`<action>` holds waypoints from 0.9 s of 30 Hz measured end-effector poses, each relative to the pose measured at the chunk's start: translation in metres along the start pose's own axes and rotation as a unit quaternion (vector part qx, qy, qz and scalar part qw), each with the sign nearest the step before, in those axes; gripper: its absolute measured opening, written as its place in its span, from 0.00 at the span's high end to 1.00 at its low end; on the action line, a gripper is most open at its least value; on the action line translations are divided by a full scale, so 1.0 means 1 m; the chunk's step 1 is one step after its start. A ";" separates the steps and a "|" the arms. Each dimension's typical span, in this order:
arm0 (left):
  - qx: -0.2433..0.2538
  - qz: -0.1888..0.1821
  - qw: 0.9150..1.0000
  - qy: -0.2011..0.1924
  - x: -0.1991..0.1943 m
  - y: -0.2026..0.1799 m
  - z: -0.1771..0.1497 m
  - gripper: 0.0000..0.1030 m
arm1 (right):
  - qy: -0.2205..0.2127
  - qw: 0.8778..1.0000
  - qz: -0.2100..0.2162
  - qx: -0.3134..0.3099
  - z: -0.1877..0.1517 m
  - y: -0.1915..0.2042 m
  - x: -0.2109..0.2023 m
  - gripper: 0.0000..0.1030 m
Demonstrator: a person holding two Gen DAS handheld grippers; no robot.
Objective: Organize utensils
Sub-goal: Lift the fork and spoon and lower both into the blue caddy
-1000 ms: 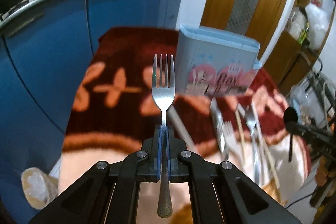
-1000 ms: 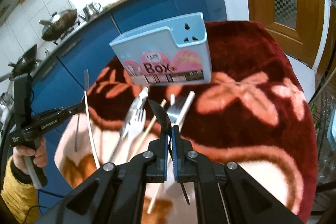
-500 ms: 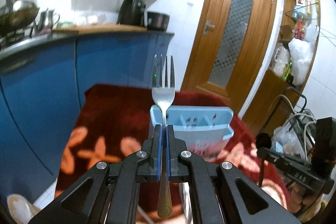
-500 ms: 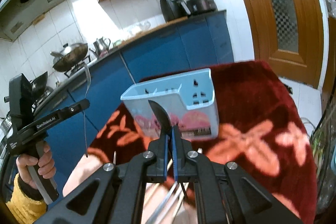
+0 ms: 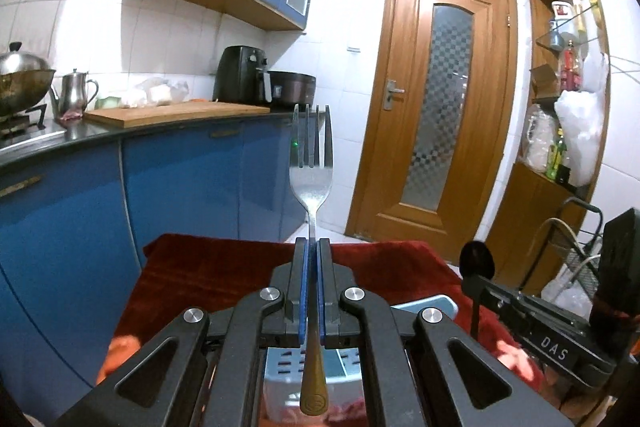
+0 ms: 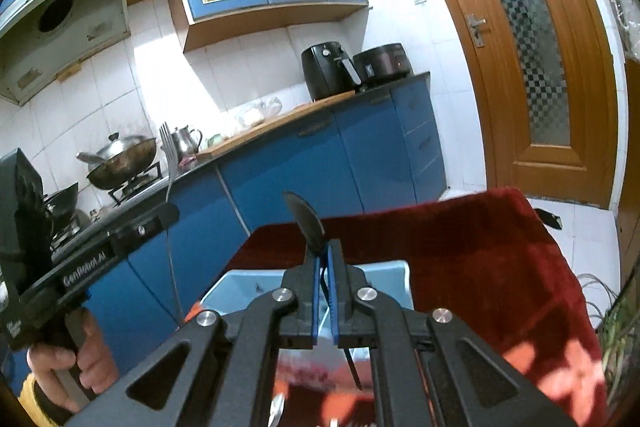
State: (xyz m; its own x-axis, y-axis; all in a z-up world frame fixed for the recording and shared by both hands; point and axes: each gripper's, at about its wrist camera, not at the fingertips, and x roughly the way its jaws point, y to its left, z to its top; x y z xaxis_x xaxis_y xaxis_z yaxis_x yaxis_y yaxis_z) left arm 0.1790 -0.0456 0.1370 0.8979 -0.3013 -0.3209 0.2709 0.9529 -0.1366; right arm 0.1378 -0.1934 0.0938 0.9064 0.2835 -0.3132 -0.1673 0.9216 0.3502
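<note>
My left gripper (image 5: 311, 247) is shut on a steel fork (image 5: 311, 163), held upright with tines up and its bronze handle end hanging below the jaws. The light blue utensil box (image 5: 428, 305) lies right below it, mostly hidden by the gripper. My right gripper (image 6: 325, 251) is shut on a black spoon (image 6: 307, 223), bowl up, handle tip hanging below over the blue box (image 6: 384, 269). The left gripper with its fork (image 6: 170, 155) shows at the left of the right wrist view; the right gripper with the spoon (image 5: 476, 261) shows at the right of the left wrist view.
The box stands on a table under a red flowered cloth (image 6: 500, 255). Blue kitchen cabinets (image 5: 180, 187) and a counter with a wok (image 6: 120, 163) stand behind. A wooden door (image 5: 436, 115) is at the right, a wire rack (image 5: 576, 239) beside the table.
Both grippers have tilted up and moved over the blue box, holding the fork and the spoon upright. The loose utensils on the cloth have dropped out of sight.
</note>
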 end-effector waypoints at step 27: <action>-0.052 0.005 0.996 -0.068 0.047 0.004 -0.020 0.97 | -0.023 0.999 -0.005 -0.027 -0.010 -0.016 0.054 0.95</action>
State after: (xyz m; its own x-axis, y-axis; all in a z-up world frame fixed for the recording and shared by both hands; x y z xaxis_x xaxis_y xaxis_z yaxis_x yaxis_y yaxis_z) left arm 0.2155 -0.0571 0.1027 0.9412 -0.2773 -0.1929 0.2309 0.9449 -0.2320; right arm 0.1854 -0.1897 0.0621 0.9246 0.2629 -0.2756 -0.1774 0.9376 0.2991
